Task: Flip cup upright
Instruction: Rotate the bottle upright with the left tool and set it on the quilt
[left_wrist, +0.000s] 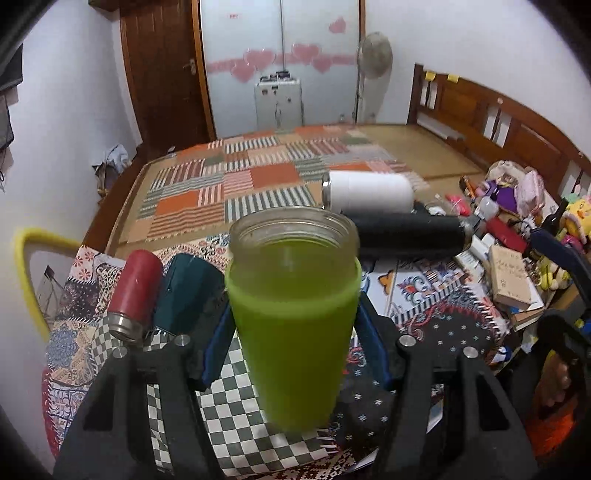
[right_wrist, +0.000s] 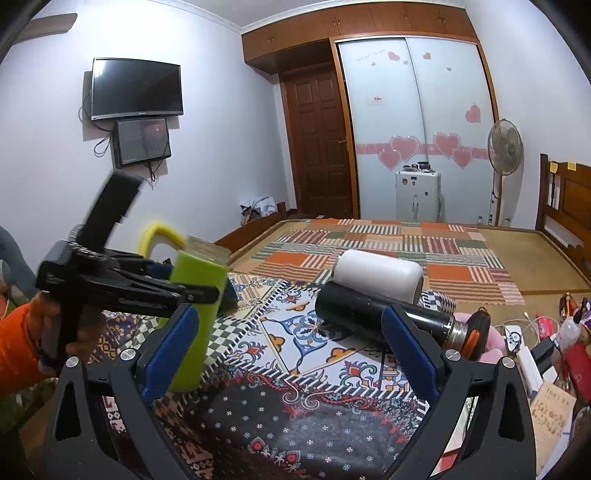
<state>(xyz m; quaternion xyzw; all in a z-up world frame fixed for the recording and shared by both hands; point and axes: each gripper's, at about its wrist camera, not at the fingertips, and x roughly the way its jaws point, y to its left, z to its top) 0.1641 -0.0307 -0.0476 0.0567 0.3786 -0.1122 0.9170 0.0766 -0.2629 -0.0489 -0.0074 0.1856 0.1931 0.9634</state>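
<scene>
A glass cup with a green sleeve stands upright, mouth up, between the blue pads of my left gripper, which is shut on it. In the right wrist view the same cup stands at the left on the patterned cloth, held by the left gripper. My right gripper is open and empty, a little right of the cup, with its right pad in front of a black bottle that lies on its side.
A white cup and the black bottle lie on their sides behind. A red cup and a teal cup lie at the left. Clutter of boxes and toys fills the right. A yellow-rimmed chair stands left.
</scene>
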